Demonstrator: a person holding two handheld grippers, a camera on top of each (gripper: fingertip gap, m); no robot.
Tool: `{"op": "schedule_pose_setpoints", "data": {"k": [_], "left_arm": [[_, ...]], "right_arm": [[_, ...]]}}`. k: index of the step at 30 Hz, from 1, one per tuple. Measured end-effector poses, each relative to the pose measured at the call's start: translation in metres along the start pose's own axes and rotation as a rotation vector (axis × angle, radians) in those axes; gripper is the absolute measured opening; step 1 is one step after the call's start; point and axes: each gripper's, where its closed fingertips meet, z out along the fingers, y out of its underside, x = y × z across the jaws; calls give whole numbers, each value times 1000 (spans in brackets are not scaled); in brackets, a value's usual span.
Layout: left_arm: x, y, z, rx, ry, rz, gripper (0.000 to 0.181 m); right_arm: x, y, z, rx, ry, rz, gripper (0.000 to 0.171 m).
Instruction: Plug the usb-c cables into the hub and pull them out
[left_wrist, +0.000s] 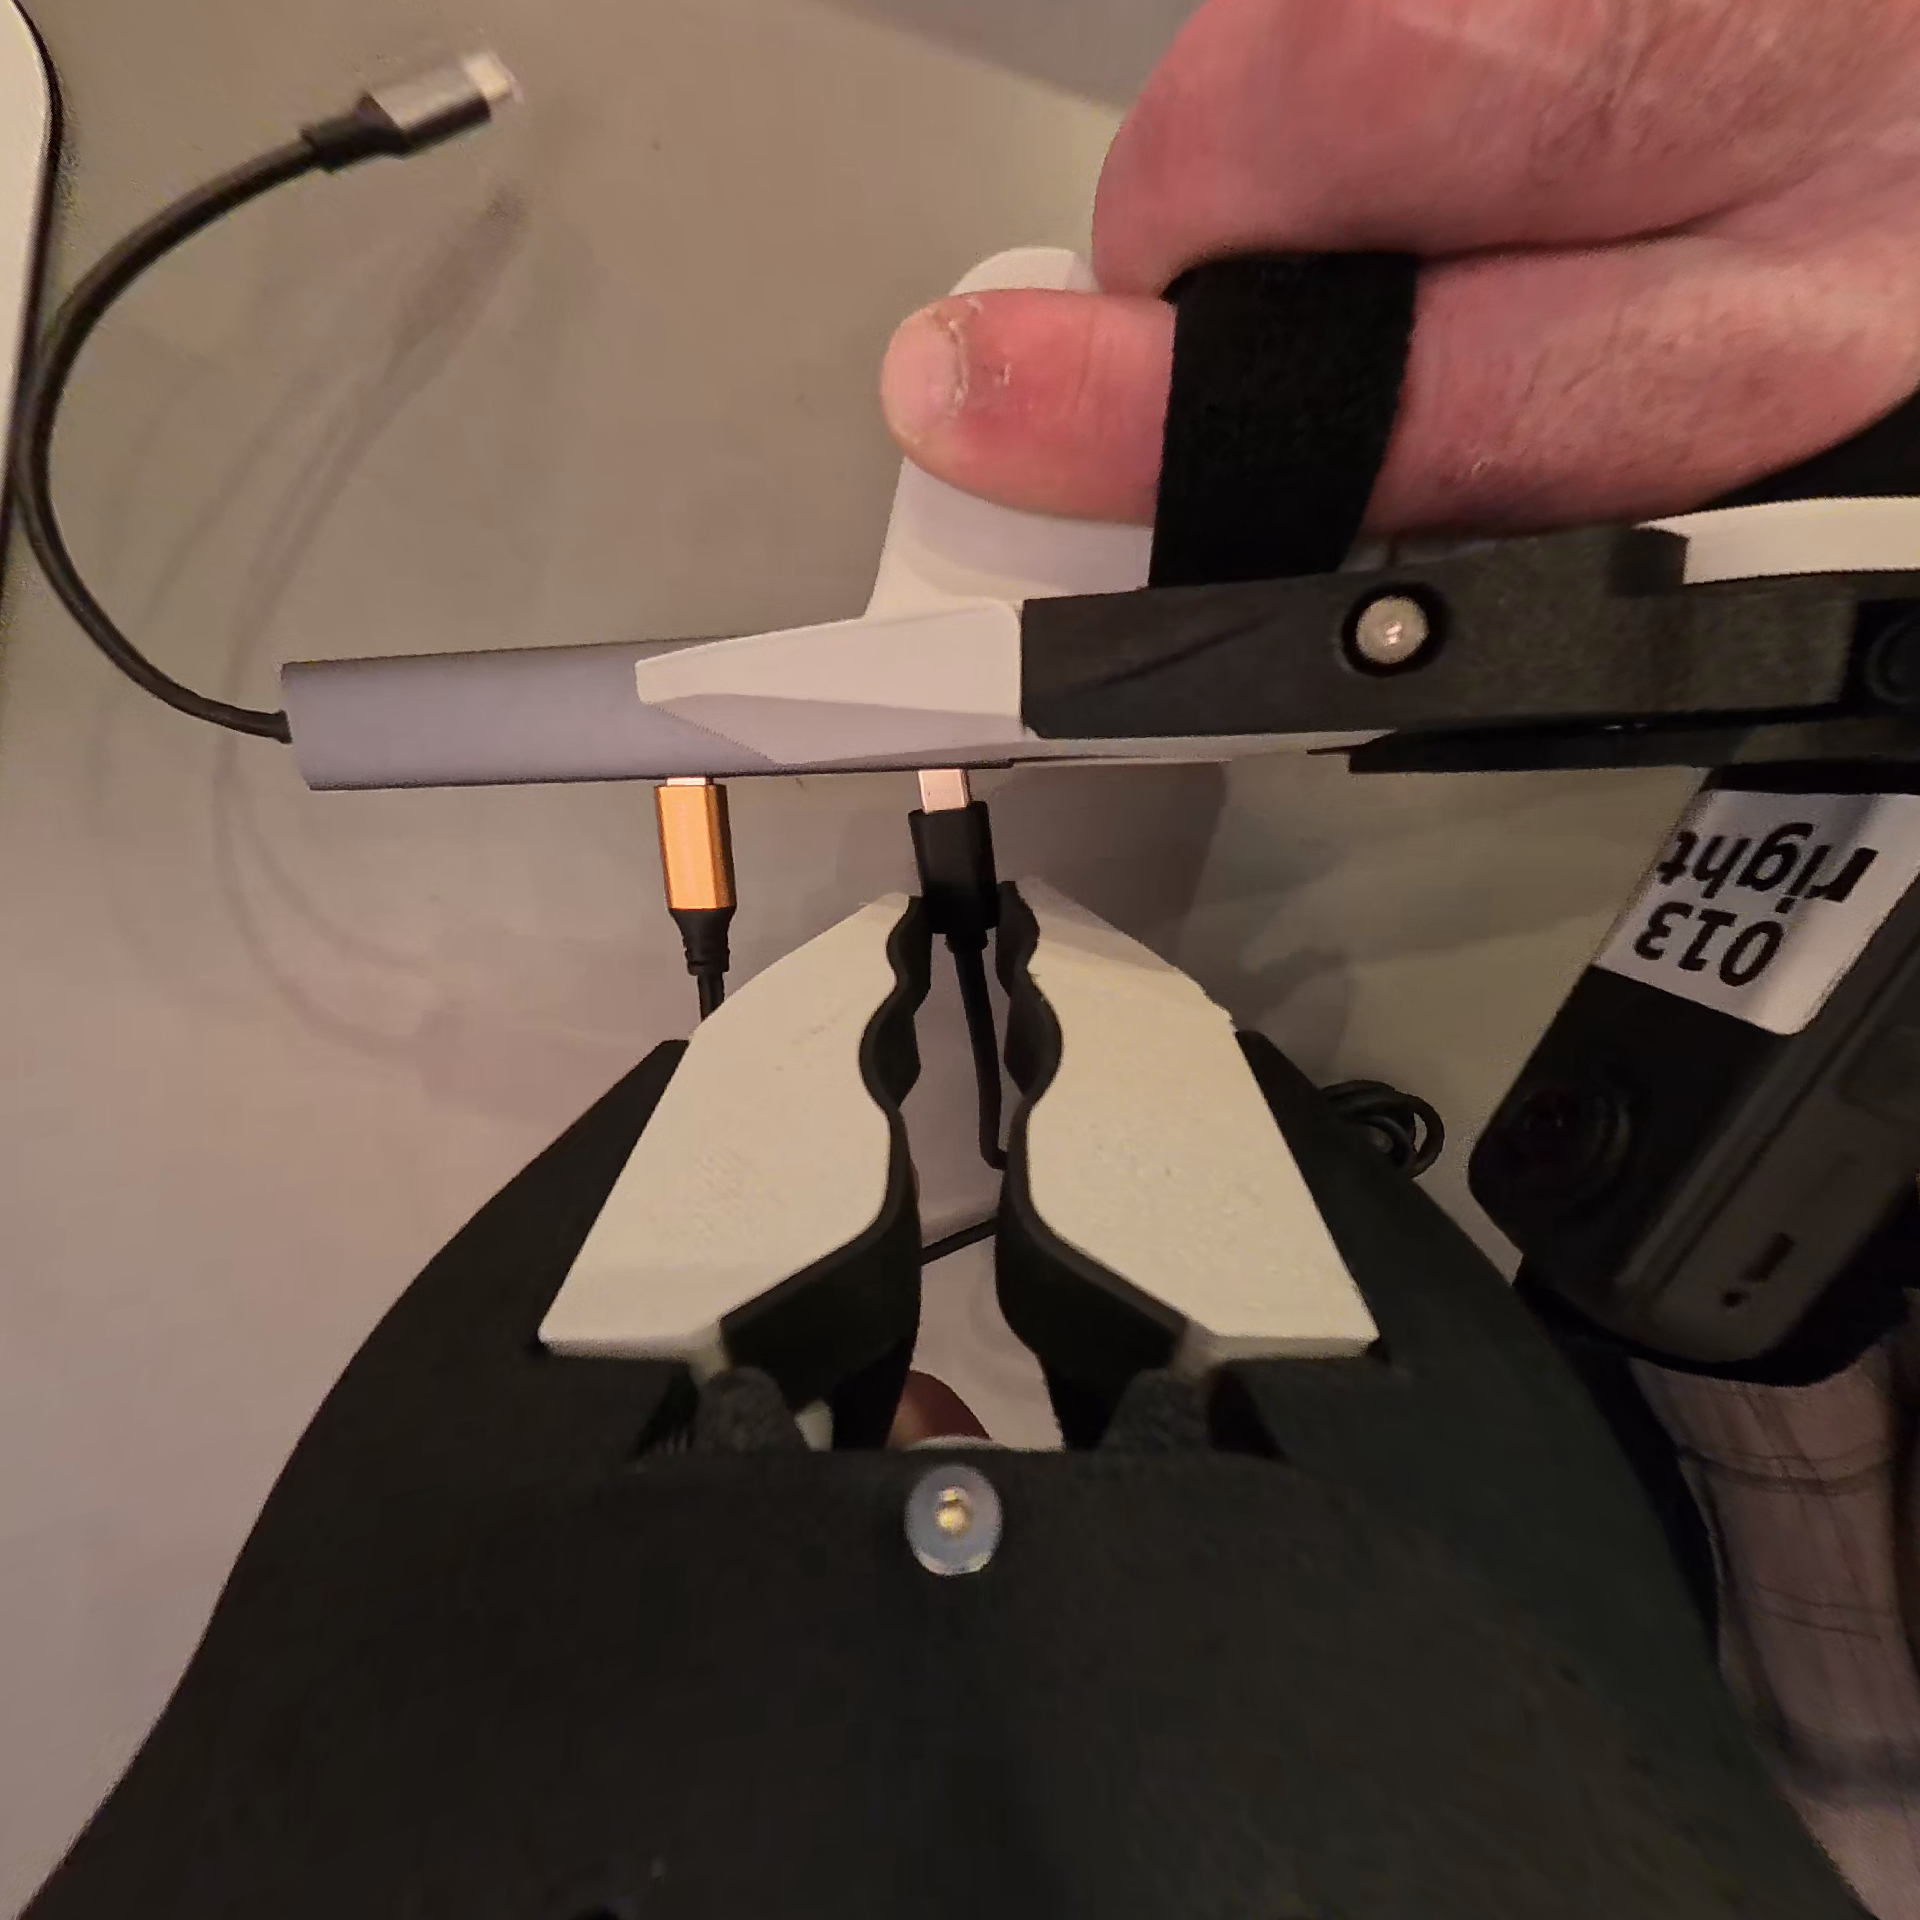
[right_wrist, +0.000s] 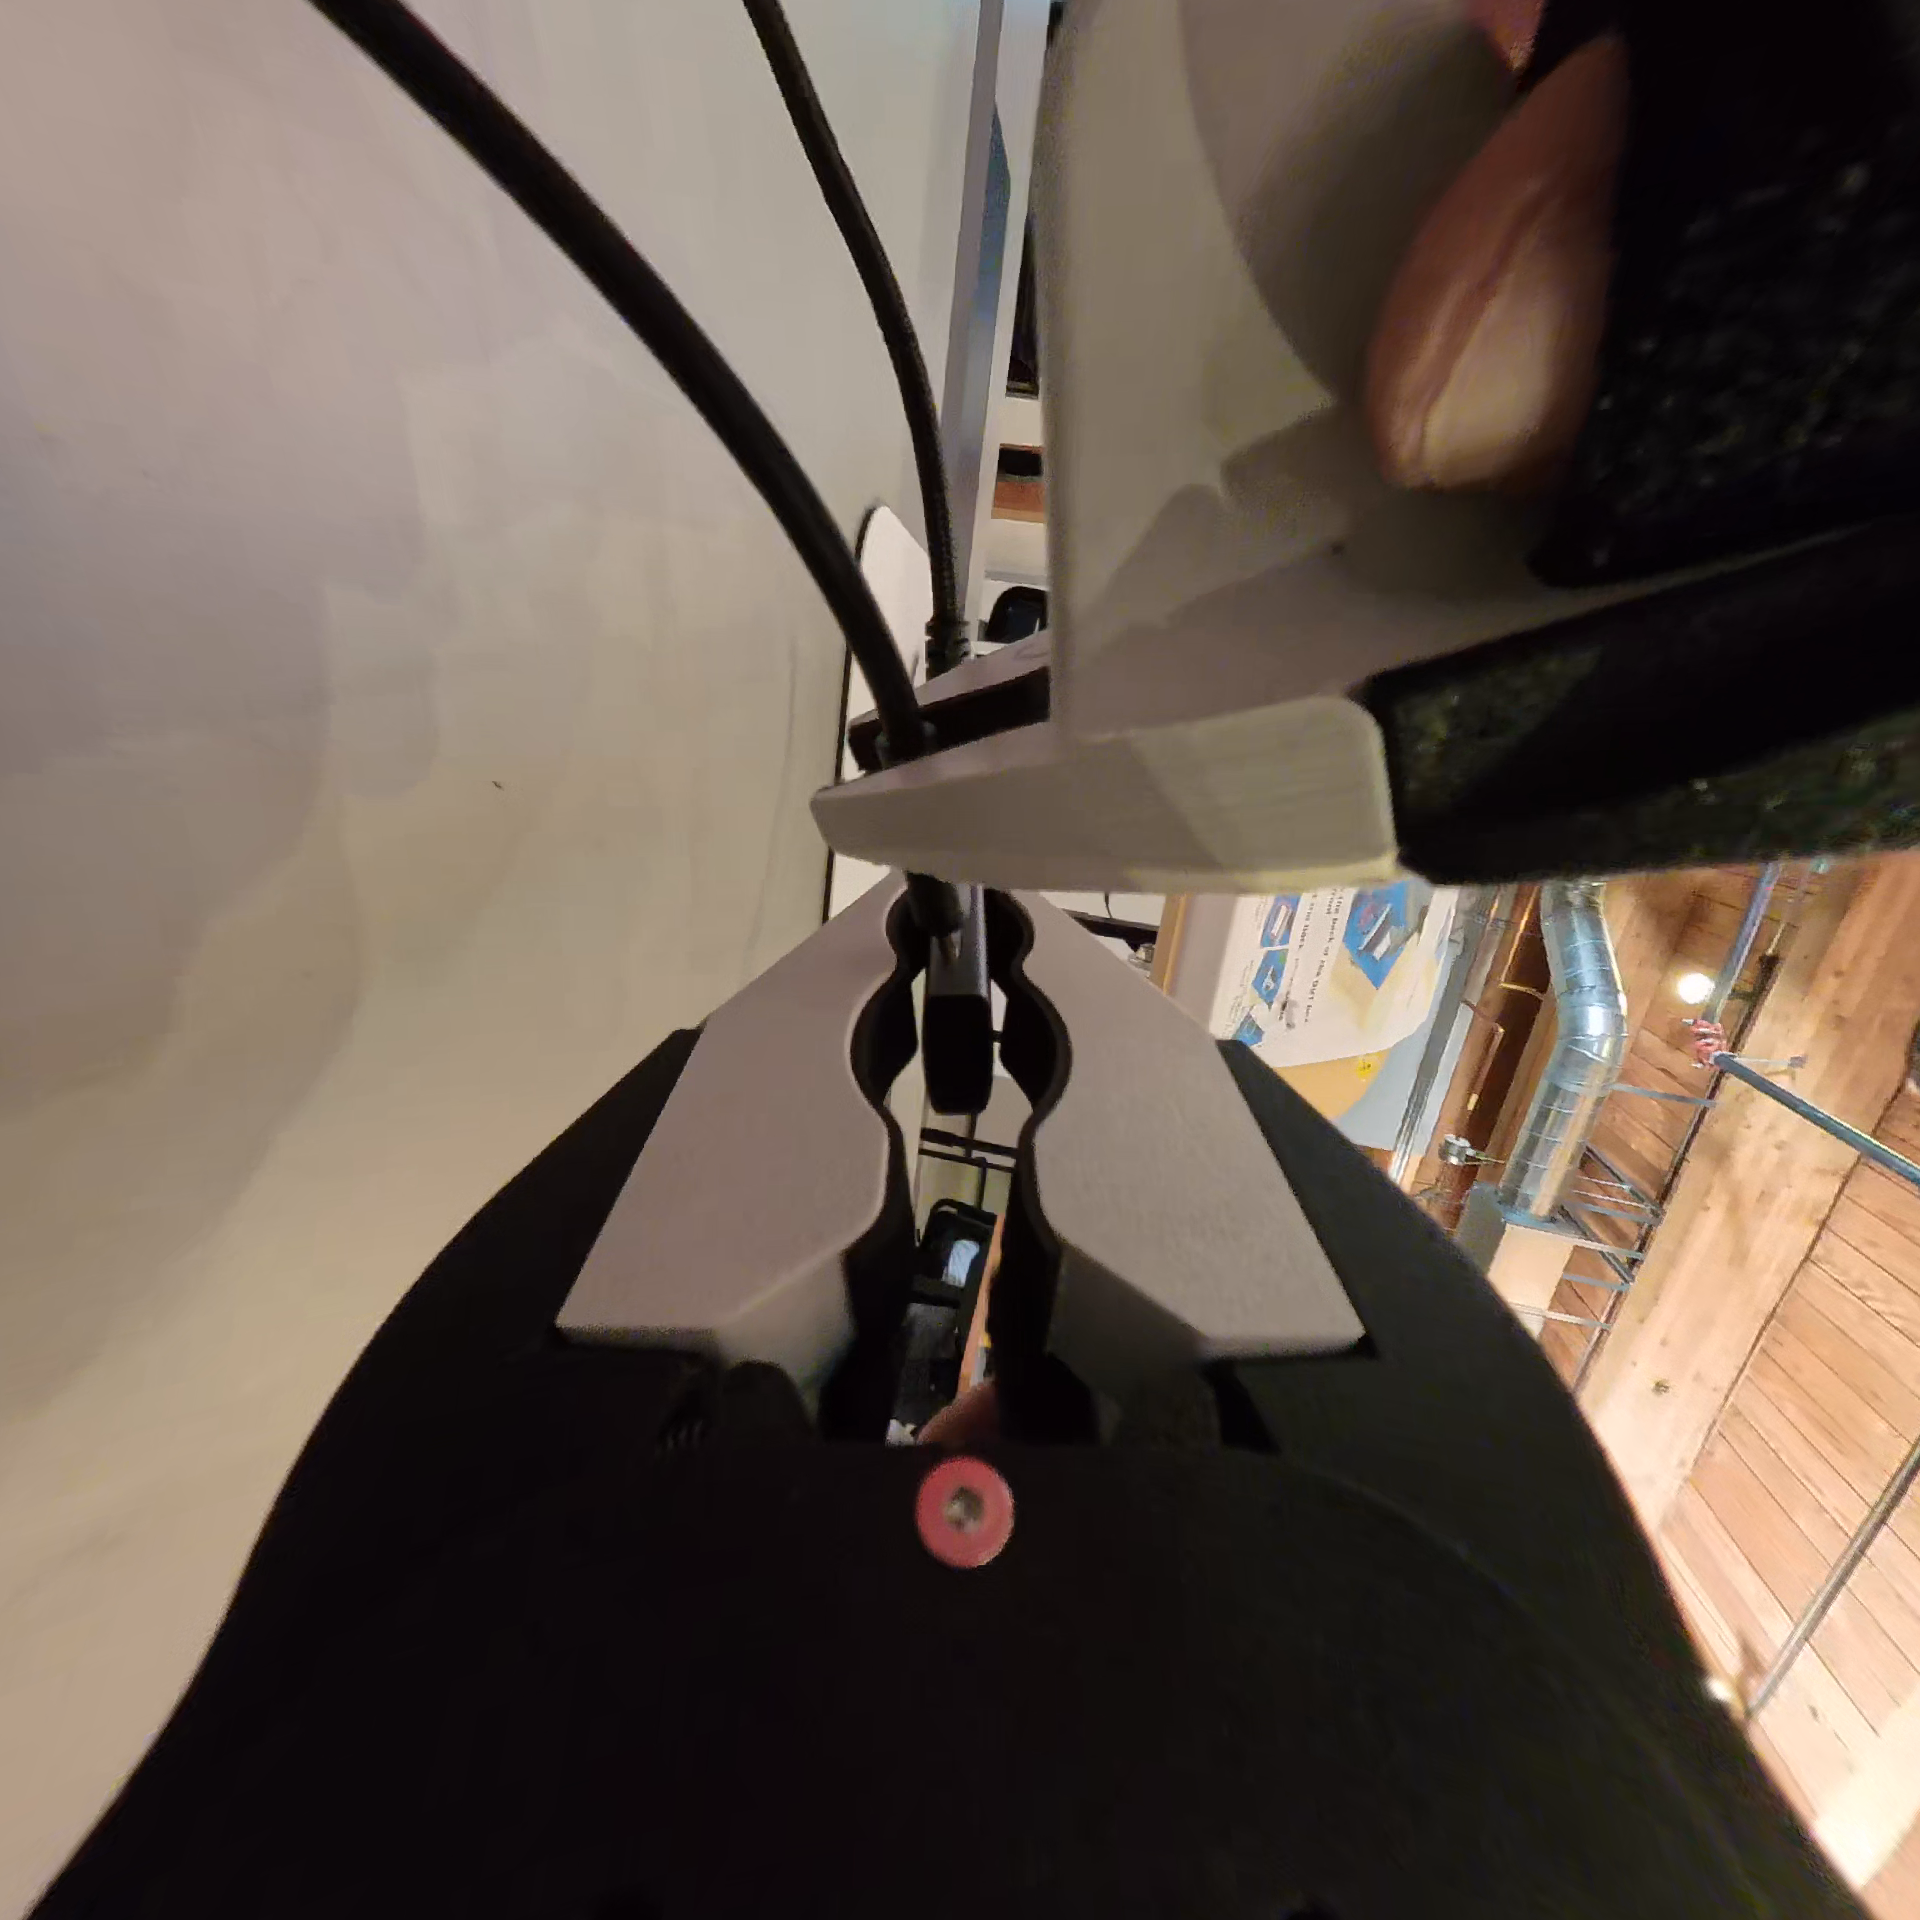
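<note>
**Q:** What do the left tongs (left_wrist: 961, 914) hold, and why there?

**A:** They are clamped on the black plug (left_wrist: 951, 862) of 1 usb-c cable, low on its housing. That leaves the metal tip bare just under the hub (left_wrist: 468, 722), so the tip can travel straight along the port's axis. It appears partly seated; whether it is going in or coming out cannot be told.

**Q:** And the right tongs (right_wrist: 951, 925)?

**A:** Pressed together on 1 end of the hub, judging from the left wrist view, where their white fingers overlap the grey body. The likely purpose is to brace the hub against the push or pull. The right wrist view is too crowded to confirm the contact.

**Q:** What lies beyond?

**A:** A 2nd cable with a copper-coloured plug (left_wrist: 693, 847) sits in the neighbouring port. The hub's own lead (left_wrist: 62, 416) loops away to a loose silver connector (left_wrist: 436, 104) above the pale table (left_wrist: 312, 1247).
</note>
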Motion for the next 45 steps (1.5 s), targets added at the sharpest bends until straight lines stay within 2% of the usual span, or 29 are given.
{"op": "schedule_pose_setpoints", "data": {"k": [1,10,19,26,45], "left_arm": [[-1,0,0,-5,0,-3,11],[0,-7,1,0,8,-2,12],[0,-7,-2,24,-18,-11,11],[0,-4,-4,39,-18,-6,11],[1,0,-11,78,28,-13,11]], "right_arm": [[0,1,1,-9,-2,4,7],[-1,-4,3,3,-5,-42,6],[0,-3,1,-1,-33,66,7],[0,-7,-1,92,-89,204,7],[7,-7,-13,104,-61,135,7]]}}
